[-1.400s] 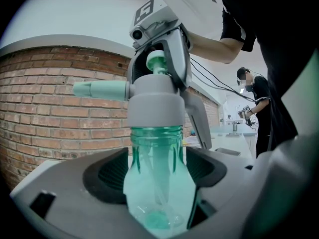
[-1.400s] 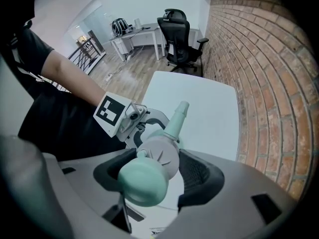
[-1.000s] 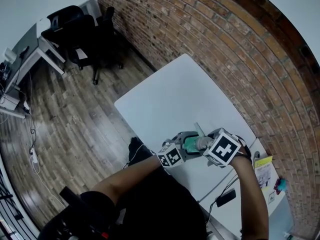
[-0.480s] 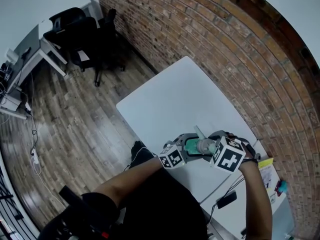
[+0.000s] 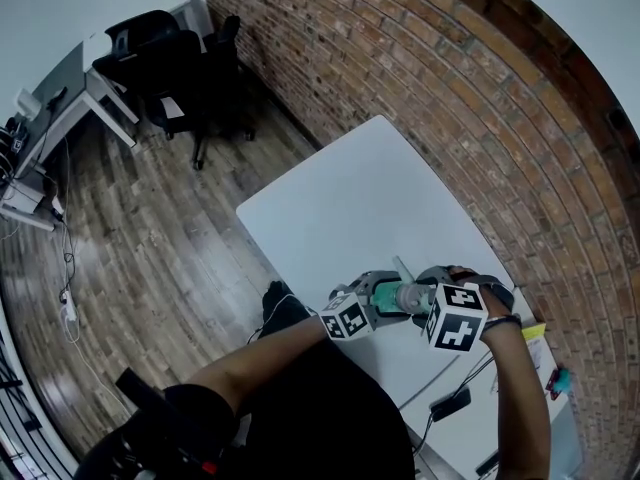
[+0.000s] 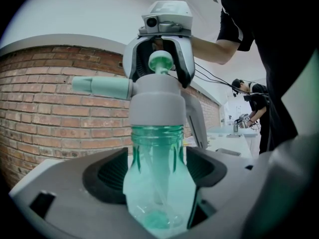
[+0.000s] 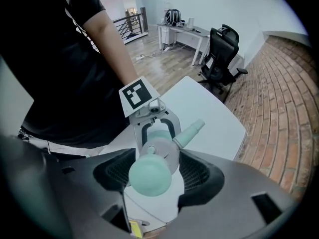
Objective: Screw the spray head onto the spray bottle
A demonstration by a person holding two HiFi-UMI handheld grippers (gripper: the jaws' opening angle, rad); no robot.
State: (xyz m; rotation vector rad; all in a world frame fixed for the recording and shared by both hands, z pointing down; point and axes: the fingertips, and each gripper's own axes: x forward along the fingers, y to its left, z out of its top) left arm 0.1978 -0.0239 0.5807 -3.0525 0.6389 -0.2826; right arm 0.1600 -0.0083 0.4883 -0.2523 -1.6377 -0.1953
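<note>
**Head view.** The left claw (image 5: 380,296) and right claw (image 5: 420,294) met over the near edge of the white tabletop (image 5: 350,198). The green spray bottle (image 5: 386,292) sat between them with the spray head (image 5: 408,292) on its neck. Whether the bottle's base touched the tabletop could not be determined.

**Left gripper view.** The left claw was pinching the bottle's translucent body below the shoulder. The grey collar (image 6: 157,108) covered the top of the neck. Thread rings (image 6: 157,133) showed beneath it, so the head was judged not fully seated.

**Right gripper view.** The right claw pointed down and pinched the collar from both sides. The round green cap (image 7: 149,176) faced the camera. The nozzle (image 7: 188,133) projected past one jaw.

**Fault conditions.**
- Cross-threading: likely if the head was turned while tilted off the neck axis.
- Bottle rotation: the soft body could twist within the left claw and waste the turn.
- Pad slip: the smooth collar offered little purchase.
- Nozzle strike: regripping carelessly could knock the nozzle against a jaw.
</note>
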